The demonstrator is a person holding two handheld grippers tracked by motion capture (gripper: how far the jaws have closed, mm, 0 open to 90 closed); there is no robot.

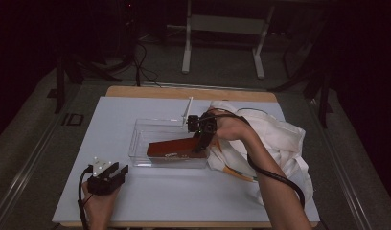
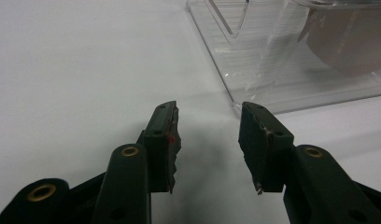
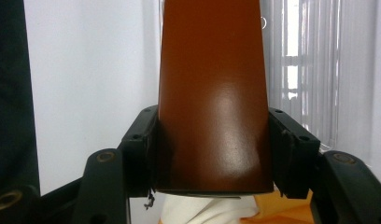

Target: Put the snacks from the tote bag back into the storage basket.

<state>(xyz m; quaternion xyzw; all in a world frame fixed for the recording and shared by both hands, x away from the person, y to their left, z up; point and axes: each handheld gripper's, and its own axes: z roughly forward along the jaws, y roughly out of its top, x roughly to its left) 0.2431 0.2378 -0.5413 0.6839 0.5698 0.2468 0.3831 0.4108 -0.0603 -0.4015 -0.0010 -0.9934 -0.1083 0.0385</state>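
A flat reddish-brown box [image 1: 172, 147] lies inside a clear plastic bin [image 1: 141, 132] in the middle of the white table. My right gripper [image 1: 201, 143] is shut on the box's right end, its jaws pressing both sides of the brown box [image 3: 212, 93] in the right gripper view. My left gripper [image 1: 118, 173] rests near the table's front left, open, with nothing between its fingertips [image 2: 165, 140]. The clear bin's corner [image 2: 254, 70] lies just ahead of it.
A crumpled white cloth [image 1: 284, 139] with something orange [image 1: 236, 173] under it lies to the right of the bin. A white rod [image 1: 188, 111] leans at the bin's far edge. Dark floor, cables and a white frame [image 1: 222, 28] lie beyond the table.
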